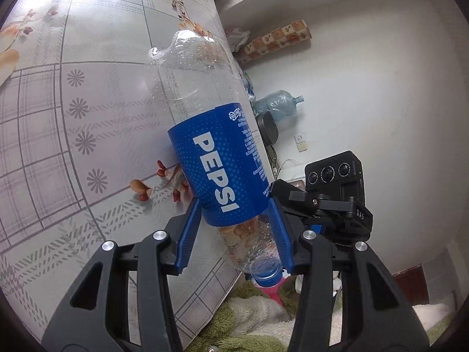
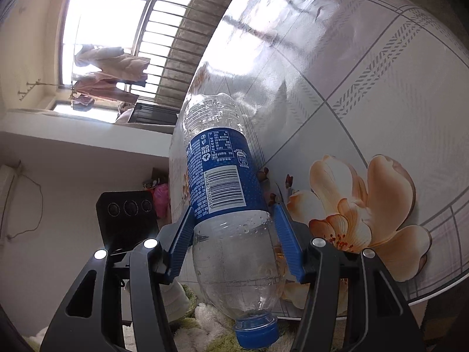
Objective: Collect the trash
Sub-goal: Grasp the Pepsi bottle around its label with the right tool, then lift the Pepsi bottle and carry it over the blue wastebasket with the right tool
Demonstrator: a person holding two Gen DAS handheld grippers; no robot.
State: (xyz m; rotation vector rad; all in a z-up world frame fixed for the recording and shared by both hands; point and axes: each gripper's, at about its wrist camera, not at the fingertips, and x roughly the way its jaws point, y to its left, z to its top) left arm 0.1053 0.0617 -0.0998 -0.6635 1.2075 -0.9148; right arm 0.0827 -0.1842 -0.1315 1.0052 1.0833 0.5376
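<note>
An empty clear Pepsi bottle (image 1: 218, 173) with a blue label and blue cap is held by my left gripper (image 1: 234, 205), its blue fingers (image 1: 189, 234) pressed on both sides near the label's lower edge. A second empty bottle (image 2: 225, 187), blue label with a barcode, is held the same way by my right gripper (image 2: 233, 215). Both bottles point cap-end toward the cameras, base away. The other gripper's camera block shows in each view, on the right in the left wrist view (image 1: 334, 173) and on the left in the right wrist view (image 2: 129, 208).
A table with a glossy floral cloth (image 1: 88, 102) fills the left wrist view's left and the right wrist view's right (image 2: 366, 88). A green and white shaggy rug (image 1: 249, 316) lies below. A large water jug (image 1: 278, 104) and clutter stand by the white wall. A barred window (image 2: 117, 23) is behind.
</note>
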